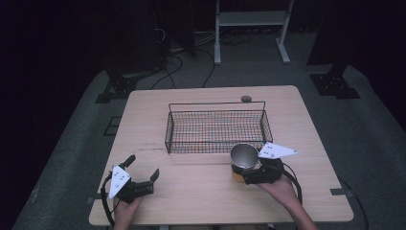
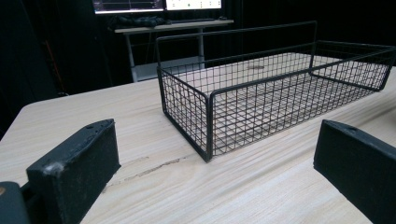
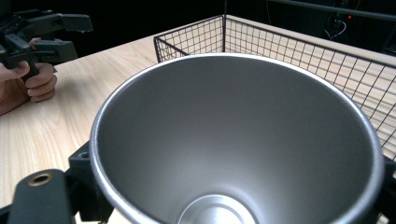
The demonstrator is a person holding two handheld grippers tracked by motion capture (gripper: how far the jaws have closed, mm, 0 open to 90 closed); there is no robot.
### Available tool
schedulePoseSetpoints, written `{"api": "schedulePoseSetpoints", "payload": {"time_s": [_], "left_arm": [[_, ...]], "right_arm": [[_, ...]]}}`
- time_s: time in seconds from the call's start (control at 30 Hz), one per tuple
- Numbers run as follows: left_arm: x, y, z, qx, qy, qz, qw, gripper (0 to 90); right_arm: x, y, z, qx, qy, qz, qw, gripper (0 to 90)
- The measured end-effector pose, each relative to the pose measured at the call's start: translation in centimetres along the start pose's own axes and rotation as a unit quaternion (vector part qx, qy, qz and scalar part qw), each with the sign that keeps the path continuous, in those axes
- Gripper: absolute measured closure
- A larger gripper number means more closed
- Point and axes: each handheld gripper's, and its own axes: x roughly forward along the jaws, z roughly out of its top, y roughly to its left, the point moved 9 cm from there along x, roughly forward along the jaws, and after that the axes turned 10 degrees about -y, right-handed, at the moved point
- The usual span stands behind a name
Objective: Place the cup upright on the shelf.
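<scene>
Cup (image 1: pixel 244 157) unlabelled, in right tool (image 1: pixel 250 175)

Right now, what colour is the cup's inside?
Plain brushed silver-grey metal, no pattern; the round metal cup, clamped by the right gripper, shows best in the right gripper view.

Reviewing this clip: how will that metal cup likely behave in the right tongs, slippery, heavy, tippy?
The metal cup looks smooth and polished, so probably slippery between the right tongs. It is empty and seems thin-walled, so likely light. Its mouth flares wide, so it may tip if nudged.
</scene>
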Motion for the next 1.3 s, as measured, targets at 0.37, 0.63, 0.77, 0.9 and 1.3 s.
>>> {"api": "schedulePoseSetpoints", "payload": {"time_s": [0.37,0.63,0.77,0.9,1.3], "left_arm": [[0.0,0.0,0.0,0.001,0.001,0.0,1.0,0.0],[0.0,0.0,0.0,0.0,0.001,0.0,1.0,0.0],[0.0,0.0,0.0,-0.001,0.0,-0.001,1.0,0.0],[0.0,0.0,0.0,-0.003,-0.001,0.0,1.0,0.0],[0.0,0.1,0.0,-0.006,-0.001,0.0,1.0,0.0]], "right_arm": [[0.0,-0.1,2.8,0.009,-0.009,0.023,0.9997,12.7],[0.7,-0.3,5.0,0.004,-0.01,0.035,0.9993,12.7],[1.1,-0.7,5.7,0.006,-0.004,0.042,0.9991,12.7],[1.5,-1.0,6.6,0.011,-0.003,0.047,0.9988,12.7],[2.5,-2.7,9.5,0.012,-0.004,0.052,0.9986,12.7]]}}
